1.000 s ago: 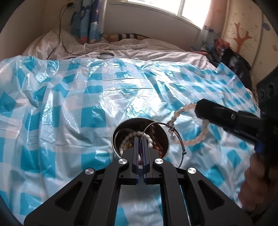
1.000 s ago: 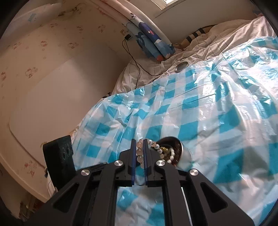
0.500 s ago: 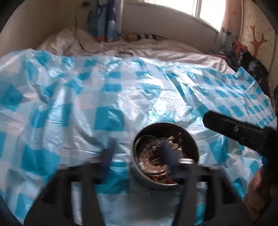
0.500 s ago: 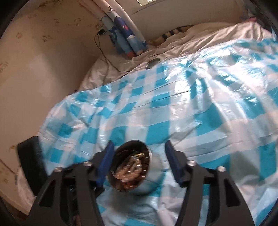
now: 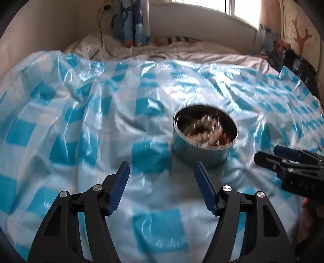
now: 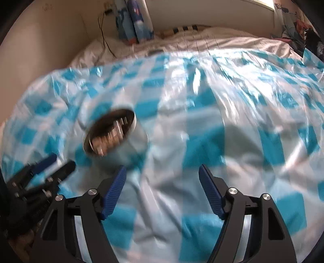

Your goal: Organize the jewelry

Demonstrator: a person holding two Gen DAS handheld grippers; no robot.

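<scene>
bed covered w/ crinkly blue-and-white checked plastic sheet (image 5: pixel 85 113), white bedding (image 5: pixel 202 52) past its far edge. round metal tin (image 5: pixel 204 137) sits on the sheet, blurred beads & jewelry (image 5: pixel 206 131) piled inside. left gripper (image 5: pixel 162 176) spread wide, nothing between its blue pads, tin just ahead & a bit right. right gripper (image 6: pixel 162 178) also spread wide & empty, tin ahead to its left. room: bright window (image 5: pixel 239 10), blue patterned curtain (image 5: pixel 131 22), black cable (image 5: pixel 99 26) on the wall, tree decal (image 5: pixel 301 38).
</scene>
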